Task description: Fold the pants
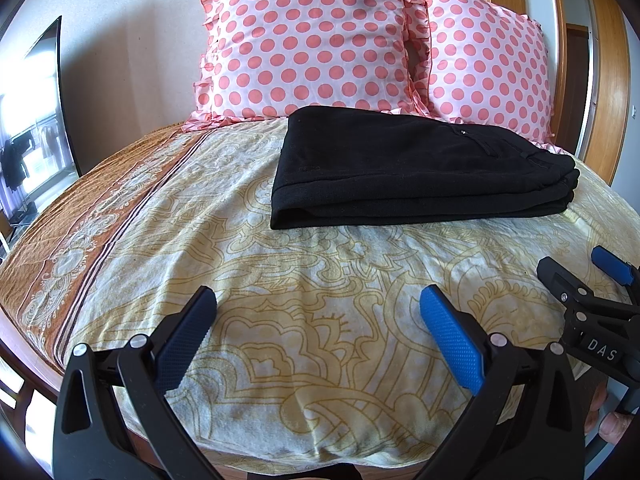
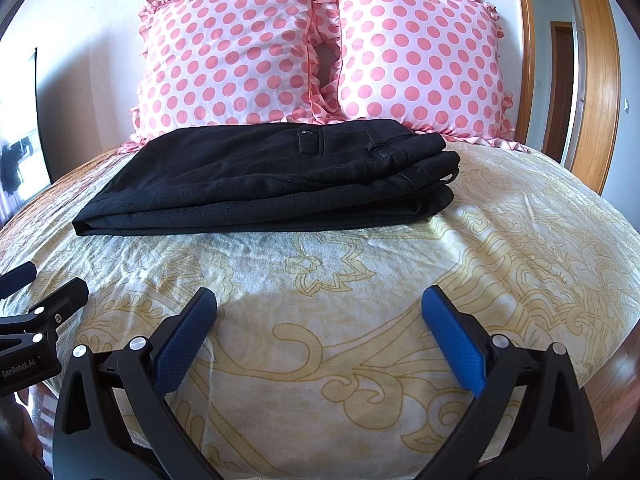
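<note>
Pants [image 2: 264, 178] folded, black, flat on bed [image 2: 360, 280] before pillows [image 2: 320, 48]. Left tongs [image 1: 318, 312], right tongs [image 2: 320, 312] both spread apart, gripping nothing.

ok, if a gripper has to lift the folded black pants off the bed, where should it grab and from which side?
Take the black pants at the near long edge, coming in low from the front. The stacked layers face the open right gripper there, so one pinch probably catches all. The right end is loose and staggered; pillows crowd the far side.
</note>
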`<state>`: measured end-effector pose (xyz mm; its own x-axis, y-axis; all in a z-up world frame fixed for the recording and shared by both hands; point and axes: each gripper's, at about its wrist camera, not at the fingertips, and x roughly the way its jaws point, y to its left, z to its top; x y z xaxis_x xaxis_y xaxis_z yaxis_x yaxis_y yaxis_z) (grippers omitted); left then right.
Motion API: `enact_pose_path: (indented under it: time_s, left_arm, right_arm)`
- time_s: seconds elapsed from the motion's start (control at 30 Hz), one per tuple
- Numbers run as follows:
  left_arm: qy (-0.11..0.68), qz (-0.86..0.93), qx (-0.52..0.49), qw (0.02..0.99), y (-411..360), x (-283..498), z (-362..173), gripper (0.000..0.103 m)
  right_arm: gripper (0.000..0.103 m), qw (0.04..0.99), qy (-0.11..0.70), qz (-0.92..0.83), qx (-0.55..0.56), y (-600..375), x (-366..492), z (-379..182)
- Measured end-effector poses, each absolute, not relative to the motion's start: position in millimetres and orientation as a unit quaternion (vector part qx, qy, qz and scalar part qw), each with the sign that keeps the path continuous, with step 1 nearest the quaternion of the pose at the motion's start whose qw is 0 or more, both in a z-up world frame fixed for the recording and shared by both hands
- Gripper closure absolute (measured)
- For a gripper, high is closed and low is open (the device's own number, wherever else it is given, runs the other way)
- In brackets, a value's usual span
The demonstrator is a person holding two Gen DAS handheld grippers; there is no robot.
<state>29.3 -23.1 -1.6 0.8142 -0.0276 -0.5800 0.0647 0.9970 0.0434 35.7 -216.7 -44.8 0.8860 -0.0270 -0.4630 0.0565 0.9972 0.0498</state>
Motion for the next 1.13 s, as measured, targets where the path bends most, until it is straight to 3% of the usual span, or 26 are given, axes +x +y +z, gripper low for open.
enact_pose_path:
  time_s: [1.13]
  left_arm:
    - [0.305,-0.022,0.029,0.952,-20.1,33.6,-0.6,0.002]
  right_arm:
    - [0.001,0.971,0.236,-0.024,0.032,-214.9,35.4,-45.8]
